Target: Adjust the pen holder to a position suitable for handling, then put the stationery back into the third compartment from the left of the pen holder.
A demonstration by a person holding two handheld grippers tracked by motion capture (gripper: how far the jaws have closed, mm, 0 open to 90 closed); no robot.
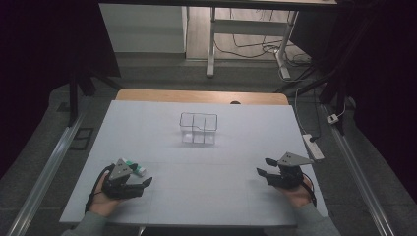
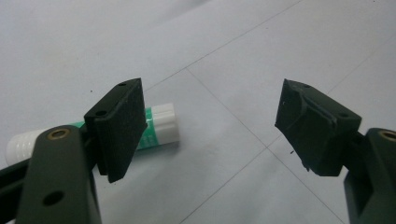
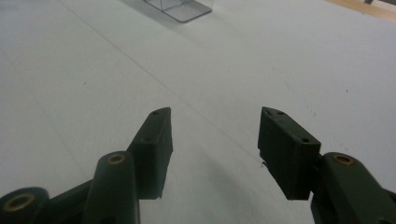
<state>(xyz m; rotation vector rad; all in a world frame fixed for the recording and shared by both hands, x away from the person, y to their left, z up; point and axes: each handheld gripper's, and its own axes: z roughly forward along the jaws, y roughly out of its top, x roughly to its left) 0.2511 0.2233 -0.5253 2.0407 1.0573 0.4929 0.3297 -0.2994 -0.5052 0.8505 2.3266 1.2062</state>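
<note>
white worktop (image 1: 196, 196) with faint seam lines; wooden edge at far side, dim room, grey floor, desk legs and cables beyond. clear divided box (image 1: 198, 129) stands at centre-far. white-and-green tube (image 2: 159, 126) lies flat at near left, long axis running left-right, just beside left tool (image 1: 146, 182), jaws spread, empty. right tool (image 1: 265, 167) at near right, jaws spread, empty.

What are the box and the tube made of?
Box: clear hard plastic, probably acrylic; you see the table through its walls, and the edges catch light. Tube: smooth, slightly glossy plastic, white with a green printed band; likely a glue stick, though the label is unreadable.
</note>
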